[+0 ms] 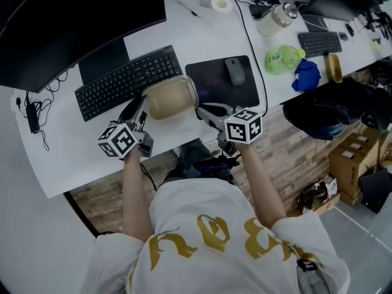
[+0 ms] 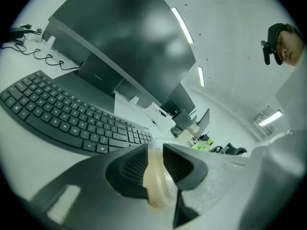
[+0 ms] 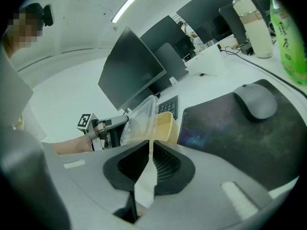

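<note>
Your left fingers (image 2: 128,166) pinch the food container (image 1: 171,97) at its left rim. Your right fingers (image 3: 165,163) pinch its clear lid (image 3: 139,116). It lies between them, mid frame.

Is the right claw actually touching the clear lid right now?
Touching. The right gripper view shows the right claw with its jaws closed on the edge of the clear lid, no gap.

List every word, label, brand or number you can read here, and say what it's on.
Nothing reads clearly.
Shirt: gold stylised lettering, not legible.
Green bottle: label print, too blurred.
Keyboard: key legends too small.
Monitor stand: logo too small.
Container: no print visible.
</note>
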Action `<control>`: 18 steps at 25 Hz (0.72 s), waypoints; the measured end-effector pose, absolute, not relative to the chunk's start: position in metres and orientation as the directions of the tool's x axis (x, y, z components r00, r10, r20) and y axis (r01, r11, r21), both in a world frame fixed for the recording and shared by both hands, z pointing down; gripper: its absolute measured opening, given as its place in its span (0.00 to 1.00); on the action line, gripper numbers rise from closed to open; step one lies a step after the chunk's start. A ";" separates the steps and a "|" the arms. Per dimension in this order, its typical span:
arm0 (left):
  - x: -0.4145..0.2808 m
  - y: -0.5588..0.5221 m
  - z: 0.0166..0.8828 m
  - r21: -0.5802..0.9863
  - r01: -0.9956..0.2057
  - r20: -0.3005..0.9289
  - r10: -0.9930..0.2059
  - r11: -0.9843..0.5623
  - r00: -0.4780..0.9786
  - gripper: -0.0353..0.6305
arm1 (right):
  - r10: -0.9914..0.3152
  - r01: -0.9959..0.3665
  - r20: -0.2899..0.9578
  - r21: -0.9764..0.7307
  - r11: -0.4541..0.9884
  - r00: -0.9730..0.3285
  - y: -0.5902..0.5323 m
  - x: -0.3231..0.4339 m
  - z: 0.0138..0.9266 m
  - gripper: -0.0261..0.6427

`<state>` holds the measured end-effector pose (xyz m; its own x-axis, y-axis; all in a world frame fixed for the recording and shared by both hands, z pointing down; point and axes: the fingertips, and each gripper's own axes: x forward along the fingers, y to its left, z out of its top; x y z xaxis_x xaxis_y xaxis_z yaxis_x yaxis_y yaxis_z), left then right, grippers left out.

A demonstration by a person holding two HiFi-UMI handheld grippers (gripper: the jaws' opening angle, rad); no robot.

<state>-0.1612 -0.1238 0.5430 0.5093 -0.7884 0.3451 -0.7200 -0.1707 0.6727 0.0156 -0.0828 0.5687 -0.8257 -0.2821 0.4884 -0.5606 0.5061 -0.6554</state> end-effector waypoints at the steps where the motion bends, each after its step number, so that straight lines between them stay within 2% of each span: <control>1: -0.161 -0.123 0.541 0.672 -0.720 0.340 -0.791 -0.174 0.509 0.20 | -0.286 -0.559 0.484 -0.656 0.507 -0.827 -0.083 0.016 0.567 0.11; 18: -0.162 -0.111 0.500 0.658 -0.726 0.295 -0.820 -0.198 0.491 0.20 | -0.369 -0.542 0.400 -0.675 0.500 -0.839 -0.080 0.016 0.515 0.08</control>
<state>-0.1621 -0.1106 0.4996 0.4907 -0.8198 0.2950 -0.7264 -0.1979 0.6582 0.0163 -0.0798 0.5145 -0.8388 -0.3692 0.4001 -0.5422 0.5002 -0.6751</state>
